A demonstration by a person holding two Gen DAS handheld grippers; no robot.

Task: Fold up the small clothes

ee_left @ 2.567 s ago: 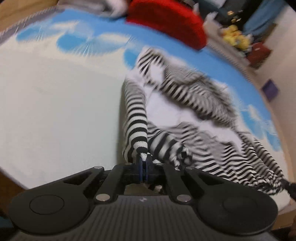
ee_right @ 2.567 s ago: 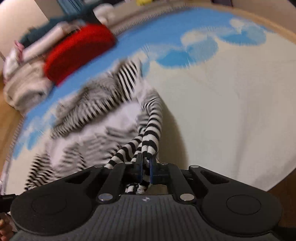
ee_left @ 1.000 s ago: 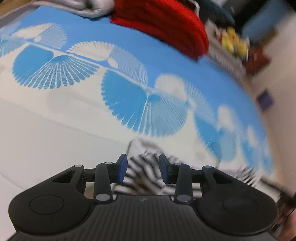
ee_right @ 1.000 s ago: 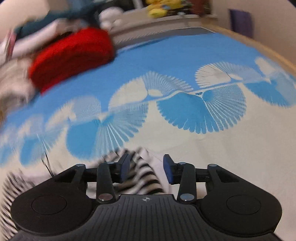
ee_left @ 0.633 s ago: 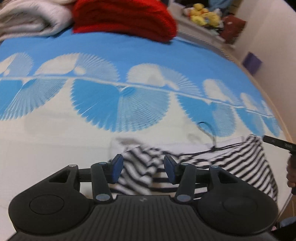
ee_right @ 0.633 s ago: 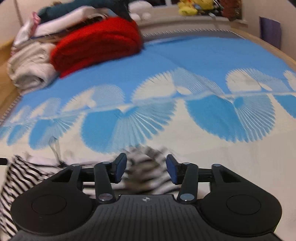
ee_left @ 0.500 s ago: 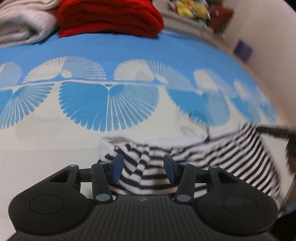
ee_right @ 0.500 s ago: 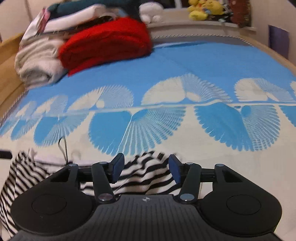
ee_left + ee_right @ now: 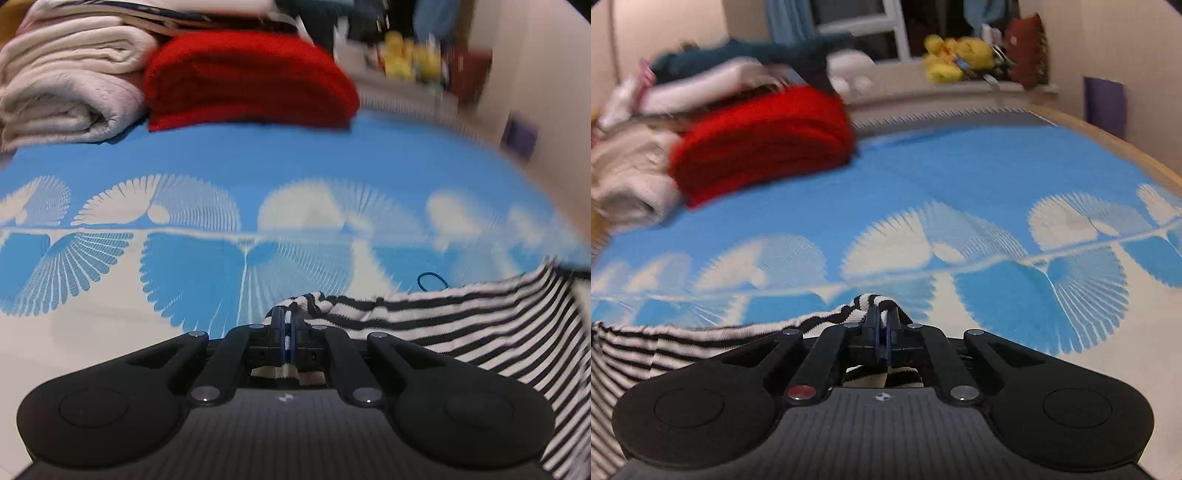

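The left gripper (image 9: 286, 325) is clamped on a bunched corner of the striped garment (image 9: 498, 332), its 2 blue-lined fingers pressed together with a sliver of black-and-white fabric between them and more of it showing under the finger bases. From that pinch the garment runs off to the right in the left wrist view, its top edge drawn in a fairly straight line, and the cloth hangs down along the right border of the frame.

The right gripper (image 9: 882, 325) is likewise closed on another bunched corner of the striped garment (image 9: 665, 350), fabric humped just over the fingertips and visible below them. Here the cloth stretches away to the left and drops along the left border.

Under and beyond both grippers lies the bedspread (image 9: 258, 177), cream on the near side, blue on the far side, with a row of fan-shaped motifs across the middle. A small dark loop, perhaps a hair tie (image 9: 430, 280), lies on it just beyond the garment's top edge.

At the far left sit a folded red blanket (image 9: 243, 81) and, touching it on the left, rolled pale blankets (image 9: 66, 92). Further back, yellow plush toys (image 9: 956, 55) rest on a ledge by a window.
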